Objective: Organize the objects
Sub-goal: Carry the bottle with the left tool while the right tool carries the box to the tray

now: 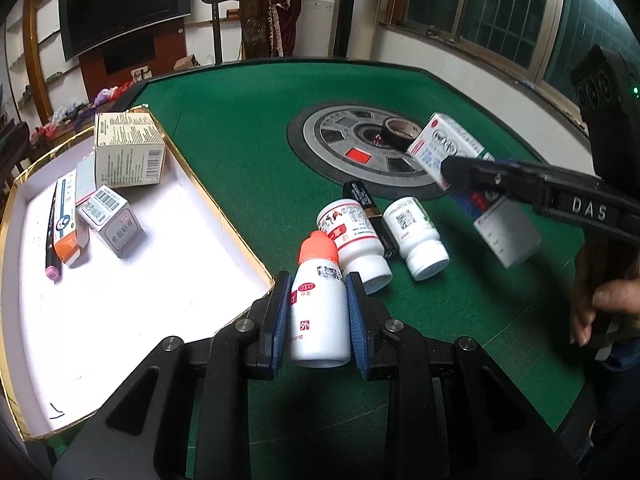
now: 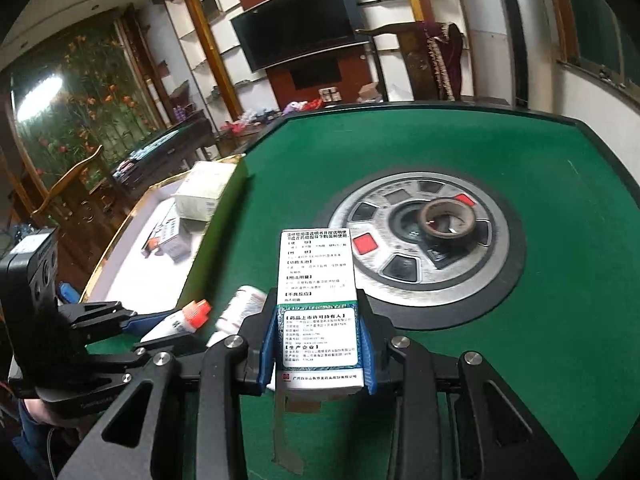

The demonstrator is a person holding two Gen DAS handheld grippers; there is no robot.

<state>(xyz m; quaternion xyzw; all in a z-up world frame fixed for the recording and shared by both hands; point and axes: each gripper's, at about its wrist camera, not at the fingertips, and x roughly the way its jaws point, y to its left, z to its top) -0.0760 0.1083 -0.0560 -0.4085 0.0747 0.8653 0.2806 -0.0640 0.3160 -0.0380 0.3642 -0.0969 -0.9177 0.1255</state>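
My left gripper [image 1: 318, 280] is shut on a white bottle with an orange cap [image 1: 320, 320], held just off the green table beside the tray's near corner. From the right wrist view the same bottle [image 2: 188, 320] shows at the lower left, in the left gripper [image 2: 160, 334]. My right gripper [image 2: 319, 308] is shut on a long white medicine box with a green band [image 2: 316, 264], lifted above the felt. That box [image 1: 444, 144] also appears at the right of the left wrist view, clamped in the right gripper [image 1: 450, 172].
A white gold-rimmed tray [image 1: 140, 300] on the left holds a large box [image 1: 128, 148], two smaller boxes and a pen [image 1: 52, 232]. Two white bottles [image 1: 356, 236] [image 1: 416, 236] and a black battery [image 1: 372, 212] lie on the felt. A tape roll [image 1: 400, 130] sits on the table's central disc [image 1: 340, 160].
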